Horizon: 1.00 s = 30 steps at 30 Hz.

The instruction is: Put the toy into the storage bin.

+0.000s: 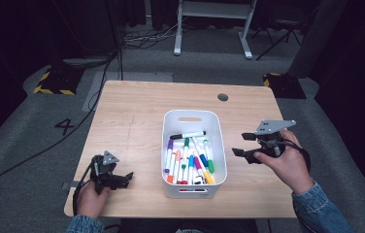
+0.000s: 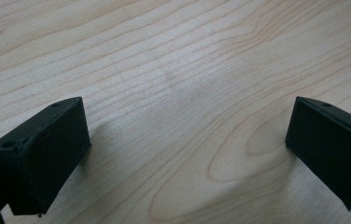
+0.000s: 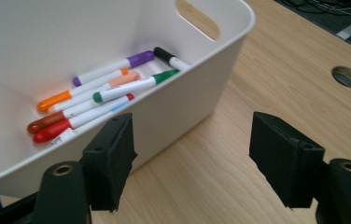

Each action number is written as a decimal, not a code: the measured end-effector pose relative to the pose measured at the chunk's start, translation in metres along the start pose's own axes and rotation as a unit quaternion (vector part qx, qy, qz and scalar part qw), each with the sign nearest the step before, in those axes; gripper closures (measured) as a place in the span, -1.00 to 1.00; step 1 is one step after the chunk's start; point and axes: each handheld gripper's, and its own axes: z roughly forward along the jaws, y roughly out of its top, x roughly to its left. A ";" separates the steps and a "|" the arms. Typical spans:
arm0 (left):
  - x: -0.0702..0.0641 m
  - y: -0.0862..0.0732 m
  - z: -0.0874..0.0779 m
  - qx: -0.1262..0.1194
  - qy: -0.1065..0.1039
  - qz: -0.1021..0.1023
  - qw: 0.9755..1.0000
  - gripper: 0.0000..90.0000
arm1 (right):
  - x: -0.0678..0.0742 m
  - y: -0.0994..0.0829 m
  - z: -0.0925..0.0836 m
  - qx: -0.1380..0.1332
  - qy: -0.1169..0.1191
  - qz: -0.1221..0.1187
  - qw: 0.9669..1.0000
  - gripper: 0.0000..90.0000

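Observation:
A white plastic bin stands in the middle of the wooden table and holds several coloured markers. A black-capped marker lies crosswise on top at the far end. My right gripper hovers just right of the bin, open, with nothing between its fingers. In the right gripper view its jaws stand wide beside the bin's wall, with purple, orange, green and red markers inside. My left gripper rests low near the table's front left corner, open over bare wood.
A round cable hole sits in the table's far right part, also in the right gripper view. Bare wood lies left and right of the bin. Cables run across the grey floor at the left, and a white desk frame stands behind.

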 end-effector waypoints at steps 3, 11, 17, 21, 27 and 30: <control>0.000 0.000 0.000 0.000 -0.001 0.000 1.000 -1.00 | -0.011 -0.011 -0.003 -0.003 -0.015 0.025 1.000 -0.29; 0.000 0.000 0.000 0.000 -0.002 0.000 1.000 -1.00 | -0.034 -0.038 -0.008 0.004 -0.047 0.050 0.998 -0.29; 0.000 0.000 0.000 0.002 -0.001 0.001 1.000 -1.00 | -0.043 -0.054 -0.011 0.008 -0.058 0.066 0.996 -0.29; 0.001 0.000 0.000 0.001 -0.001 0.001 1.000 -1.00 | -0.048 -0.070 -0.012 0.011 -0.062 0.080 0.995 -0.29; 0.000 0.000 0.000 0.001 0.000 0.001 1.000 -1.00 | -0.053 -0.090 -0.014 0.019 -0.073 0.089 0.993 -0.30; 0.000 0.000 0.000 0.001 0.000 0.001 1.000 -1.00 | -0.055 -0.100 -0.013 0.024 -0.078 0.096 0.992 -0.31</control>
